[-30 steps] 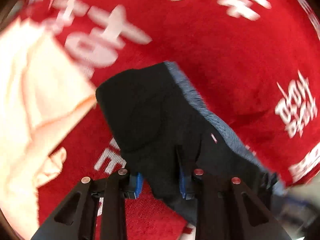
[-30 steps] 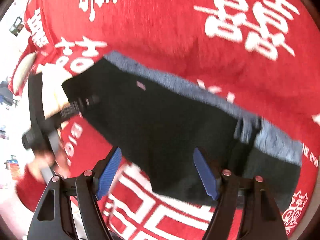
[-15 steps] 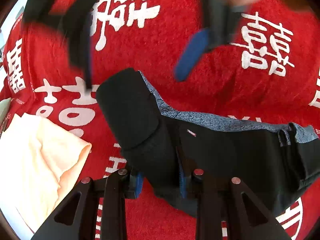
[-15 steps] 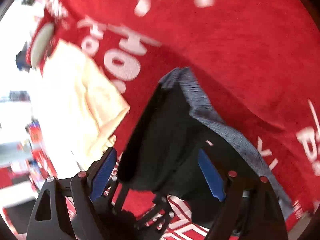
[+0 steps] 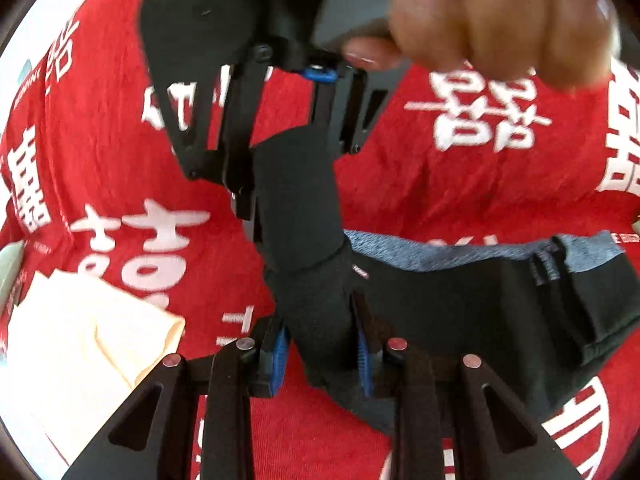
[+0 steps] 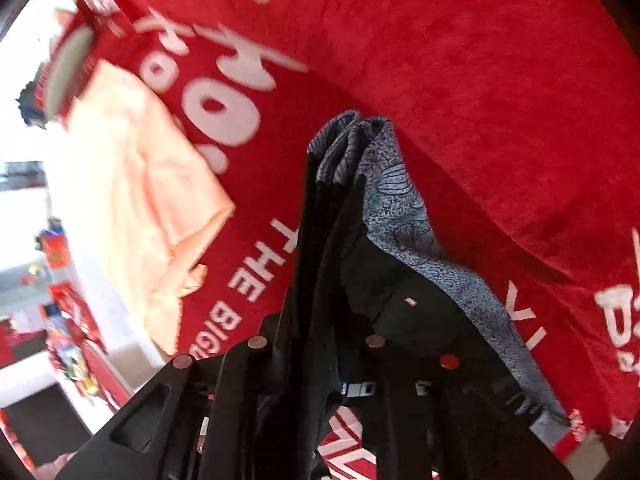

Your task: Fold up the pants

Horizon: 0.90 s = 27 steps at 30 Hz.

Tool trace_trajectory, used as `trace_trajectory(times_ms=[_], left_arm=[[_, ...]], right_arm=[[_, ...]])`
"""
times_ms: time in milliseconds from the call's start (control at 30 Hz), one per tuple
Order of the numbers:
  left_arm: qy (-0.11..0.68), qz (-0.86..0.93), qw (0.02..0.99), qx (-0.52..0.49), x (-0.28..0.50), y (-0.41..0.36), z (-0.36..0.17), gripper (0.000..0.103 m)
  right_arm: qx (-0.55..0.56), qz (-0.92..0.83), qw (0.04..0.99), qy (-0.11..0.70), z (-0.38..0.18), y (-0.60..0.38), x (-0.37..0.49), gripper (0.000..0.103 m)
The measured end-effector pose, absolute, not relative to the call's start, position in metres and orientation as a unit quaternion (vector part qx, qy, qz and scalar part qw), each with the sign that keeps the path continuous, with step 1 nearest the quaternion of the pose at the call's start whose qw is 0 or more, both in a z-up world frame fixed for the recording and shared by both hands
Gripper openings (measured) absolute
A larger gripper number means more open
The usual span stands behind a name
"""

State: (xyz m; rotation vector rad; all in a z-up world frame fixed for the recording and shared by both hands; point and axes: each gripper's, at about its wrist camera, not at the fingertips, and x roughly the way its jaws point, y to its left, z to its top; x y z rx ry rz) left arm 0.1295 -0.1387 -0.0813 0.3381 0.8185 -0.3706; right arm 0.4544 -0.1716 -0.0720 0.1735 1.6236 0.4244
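The black pants (image 5: 460, 300) with a grey-blue lining lie on the red cloth, one end bunched upward. My left gripper (image 5: 322, 354) is shut on the bunched black fabric at the bottom of its view. My right gripper (image 5: 288, 184) comes down from above in the left wrist view and clamps the upper end of the same bunch. In the right wrist view the pants (image 6: 400, 320) fill the space between my right gripper's fingers (image 6: 320, 364); the pads are hidden by fabric.
The table is covered by a red cloth (image 5: 460, 184) with white characters. A folded peach garment (image 5: 80, 340) lies at the left, also in the right wrist view (image 6: 136, 200). The table edge and room clutter (image 6: 40, 320) show at far left.
My right gripper has moved in over the pants and closed on the raised bunch above my left gripper. My left gripper has kept its hold.
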Motion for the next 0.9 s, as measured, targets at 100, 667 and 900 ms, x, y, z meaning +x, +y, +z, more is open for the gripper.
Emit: trace_trajectory(times_ms=[100, 667, 900], left_arm=[[0.381, -0.198, 0.888, 0.164, 0.120, -0.149, -0.064, 0.029], [0.322, -0.364, 0.834, 0.263, 0.003, -0.308, -0.014, 0.030], [0.323, -0.415, 0.787, 0.321, -0.050, -0.383, -0.044, 0.030]], right_arm=[[0.118, 0.204, 0.682, 0.692, -0.055, -0.200, 0.438, 0.017], [0.367, 0.178, 0.754, 0.516, 0.001, -0.448, 0.249, 0.017], [0.424, 0.121, 0.751, 0.492, -0.038, -0.537, 0.174, 0.017]])
